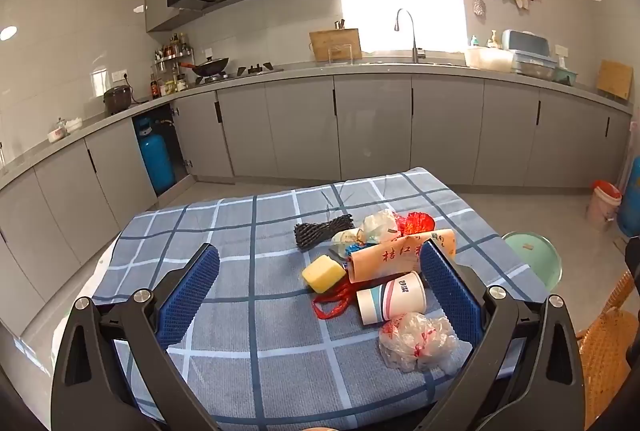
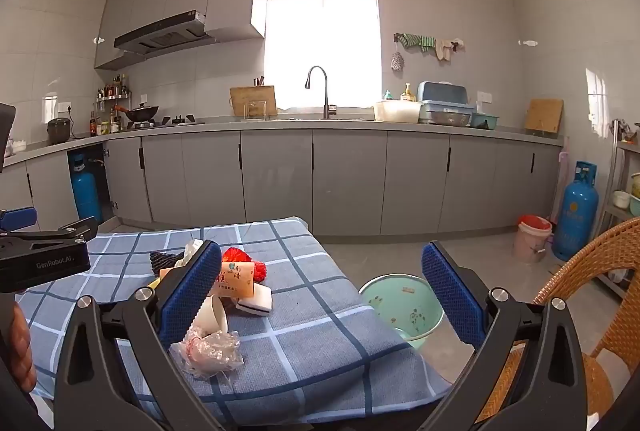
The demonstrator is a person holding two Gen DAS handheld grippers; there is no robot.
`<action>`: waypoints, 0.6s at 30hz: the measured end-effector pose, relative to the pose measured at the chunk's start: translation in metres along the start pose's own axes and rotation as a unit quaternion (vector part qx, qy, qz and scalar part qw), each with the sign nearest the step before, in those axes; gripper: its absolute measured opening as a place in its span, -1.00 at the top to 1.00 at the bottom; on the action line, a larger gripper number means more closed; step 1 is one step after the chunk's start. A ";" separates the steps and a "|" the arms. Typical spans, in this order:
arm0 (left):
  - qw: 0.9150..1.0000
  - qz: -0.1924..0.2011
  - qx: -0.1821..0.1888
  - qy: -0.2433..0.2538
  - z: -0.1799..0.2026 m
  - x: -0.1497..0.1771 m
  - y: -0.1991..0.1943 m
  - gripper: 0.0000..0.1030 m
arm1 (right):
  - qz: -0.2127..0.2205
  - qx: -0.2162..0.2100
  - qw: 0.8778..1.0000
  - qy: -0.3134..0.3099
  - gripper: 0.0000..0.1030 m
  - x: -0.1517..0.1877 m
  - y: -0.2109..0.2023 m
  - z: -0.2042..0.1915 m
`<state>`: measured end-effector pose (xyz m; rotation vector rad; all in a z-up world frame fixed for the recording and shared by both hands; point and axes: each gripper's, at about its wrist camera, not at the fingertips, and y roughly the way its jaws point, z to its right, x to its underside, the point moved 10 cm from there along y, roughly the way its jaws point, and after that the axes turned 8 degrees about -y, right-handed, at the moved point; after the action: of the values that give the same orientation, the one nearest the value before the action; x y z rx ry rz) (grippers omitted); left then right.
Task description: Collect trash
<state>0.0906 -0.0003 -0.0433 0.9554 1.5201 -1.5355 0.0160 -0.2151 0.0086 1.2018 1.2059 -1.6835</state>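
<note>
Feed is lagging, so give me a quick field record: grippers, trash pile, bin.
left gripper: open, empty
right gripper: open, empty
trash: paper cup, clear bag, yellow sponge, red net, black rope
surface: checked tablecloth
bin: green basin, on floor beside table

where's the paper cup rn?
Left wrist view: paper cup lies on its side on the checked tablecloth, between the yellow sponge and crumpled plastic bag.
</note>
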 end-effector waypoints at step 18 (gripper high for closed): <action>1.000 -0.002 0.000 -0.004 -0.002 0.003 0.008 -0.92 | 0.000 0.001 1.000 0.000 -0.91 -0.001 0.000 -0.001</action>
<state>0.0962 0.0020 -0.0490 0.9468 1.5168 -1.5401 0.0161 -0.2139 0.0095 1.2033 1.2038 -1.6857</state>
